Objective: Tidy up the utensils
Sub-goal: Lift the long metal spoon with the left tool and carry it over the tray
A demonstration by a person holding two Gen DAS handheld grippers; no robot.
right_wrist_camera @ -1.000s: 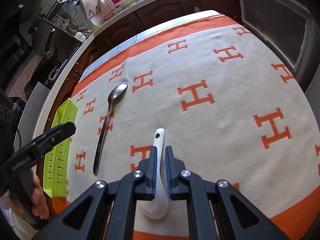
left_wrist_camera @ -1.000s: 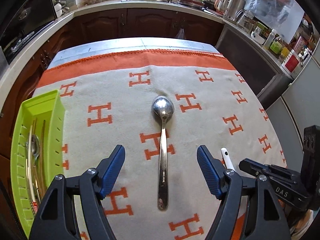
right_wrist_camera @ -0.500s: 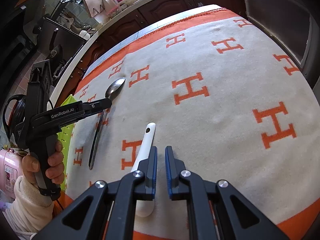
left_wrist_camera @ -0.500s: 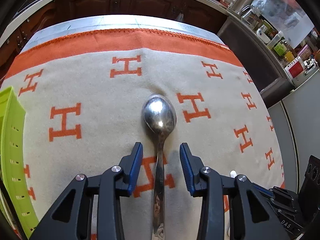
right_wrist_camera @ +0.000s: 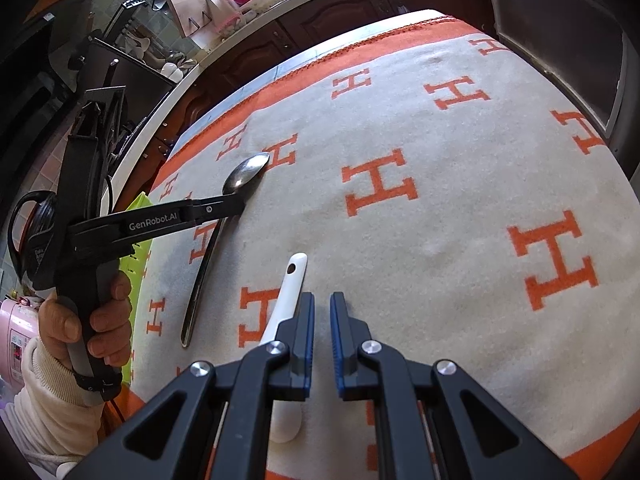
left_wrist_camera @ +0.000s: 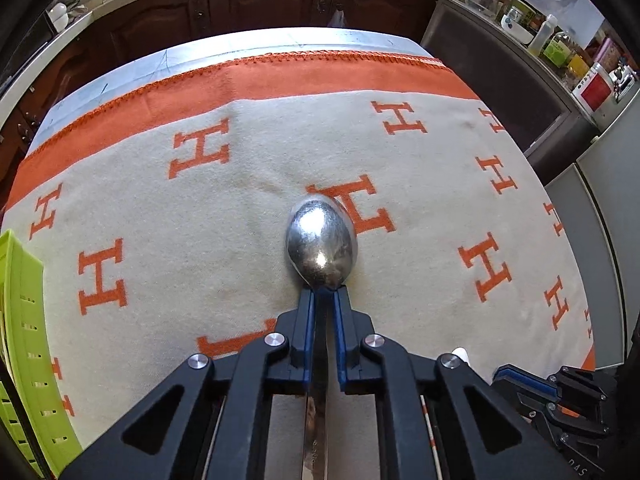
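1. Landmark: cream blanket with orange H letters and an orange border (left_wrist_camera: 248,216), spread over the table.
2. Left gripper (left_wrist_camera: 323,294): jaws closing on the neck of the shiny metal spoon (left_wrist_camera: 320,248), just behind the bowl. Blue pads sit against both sides of the neck, only a thin slot between them.
3. The metal spoon lies flat near the blanket's middle, bowl toward the far orange border, handle running back under the left gripper. In the right wrist view its handle tip rests on the cloth.
4. Right gripper (right_wrist_camera: 321,308): jaws nearly together, narrow gap, nothing between them. It hovers over the blanket's near edge.
5. White ceramic soup spoon (right_wrist_camera: 289,292): on the blanket just left of the right gripper's fingers, touching neither pad as far as I can tell. The holed handle end points toward the blanket's middle, the bowl lies by the near orange border.
6. Lime-green slotted plastic tray (left_wrist_camera: 24,320): at the blanket's left edge. Contents not visible here.
7. A hand (right_wrist_camera: 92,312) in a cream sleeve holds the left gripper's grip at the blanket's left side.
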